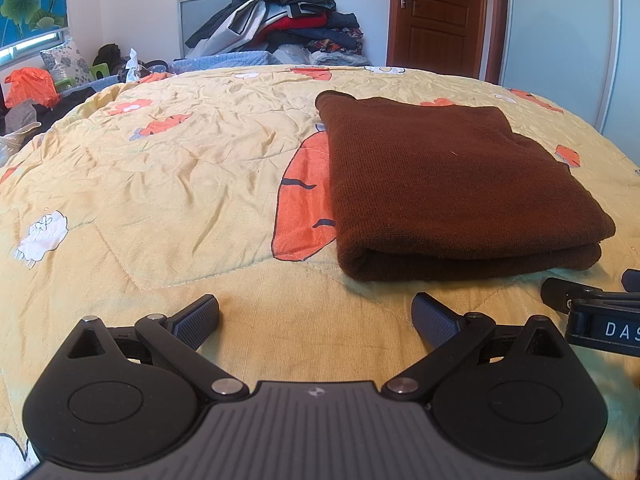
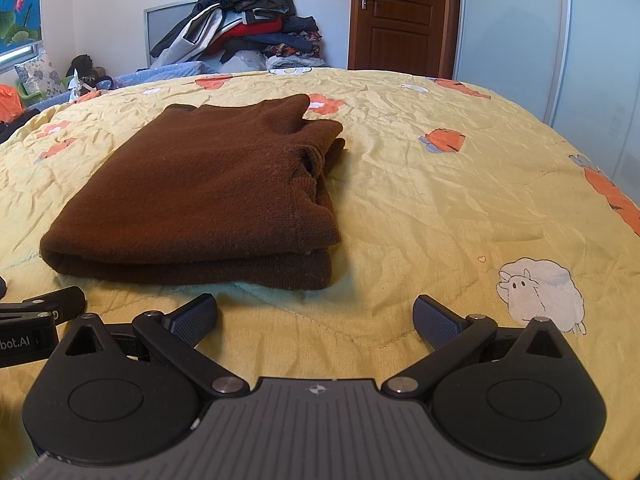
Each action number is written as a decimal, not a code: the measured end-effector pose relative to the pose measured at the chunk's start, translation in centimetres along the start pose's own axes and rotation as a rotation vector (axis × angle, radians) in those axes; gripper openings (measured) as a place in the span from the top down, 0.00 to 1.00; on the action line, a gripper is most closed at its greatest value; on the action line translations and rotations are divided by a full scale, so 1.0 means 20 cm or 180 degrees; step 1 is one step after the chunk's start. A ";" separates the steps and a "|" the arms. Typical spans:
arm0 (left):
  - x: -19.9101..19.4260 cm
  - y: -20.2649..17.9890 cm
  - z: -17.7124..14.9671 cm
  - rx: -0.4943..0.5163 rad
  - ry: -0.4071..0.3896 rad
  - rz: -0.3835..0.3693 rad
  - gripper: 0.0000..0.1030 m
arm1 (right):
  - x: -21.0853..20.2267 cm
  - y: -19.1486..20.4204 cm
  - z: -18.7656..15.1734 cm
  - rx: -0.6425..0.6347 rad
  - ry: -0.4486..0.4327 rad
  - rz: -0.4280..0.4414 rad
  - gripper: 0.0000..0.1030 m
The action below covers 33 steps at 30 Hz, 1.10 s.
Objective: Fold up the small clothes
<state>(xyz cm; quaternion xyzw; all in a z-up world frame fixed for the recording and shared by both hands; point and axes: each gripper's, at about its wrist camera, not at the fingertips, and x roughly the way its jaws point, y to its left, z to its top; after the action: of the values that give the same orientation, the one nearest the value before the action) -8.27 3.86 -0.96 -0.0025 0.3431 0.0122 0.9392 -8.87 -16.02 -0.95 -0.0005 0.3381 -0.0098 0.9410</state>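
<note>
sweater folded on quilt, 1 o'clock of left gripper | both wide apart, empty; right gripper has it at 11 | looks done, far cuffs maybe loose | pinch them, tuck flat

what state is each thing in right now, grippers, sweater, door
left gripper: open, empty, short of the sweater
right gripper: open, empty, short of the sweater
brown sweater: folded, lying flat on the quilt
yellow quilt: spread out, wrinkled
wooden door: shut
clothes pile: heaped, unfolded
</note>
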 end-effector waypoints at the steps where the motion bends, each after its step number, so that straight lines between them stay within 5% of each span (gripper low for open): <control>1: 0.00 0.00 0.00 -0.0001 0.0004 -0.0005 0.00 | 0.00 0.00 0.00 0.0000 0.0000 0.0000 0.00; 33: 0.00 -0.01 0.00 -0.0003 -0.0019 -0.0004 0.00 | 0.00 0.00 0.00 -0.0002 0.0000 -0.0002 0.00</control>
<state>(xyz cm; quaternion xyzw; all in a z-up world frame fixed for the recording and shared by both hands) -8.33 3.59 -0.96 -0.0030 0.3403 0.0118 0.9402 -8.86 -15.97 -0.96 -0.0010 0.3381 -0.0100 0.9411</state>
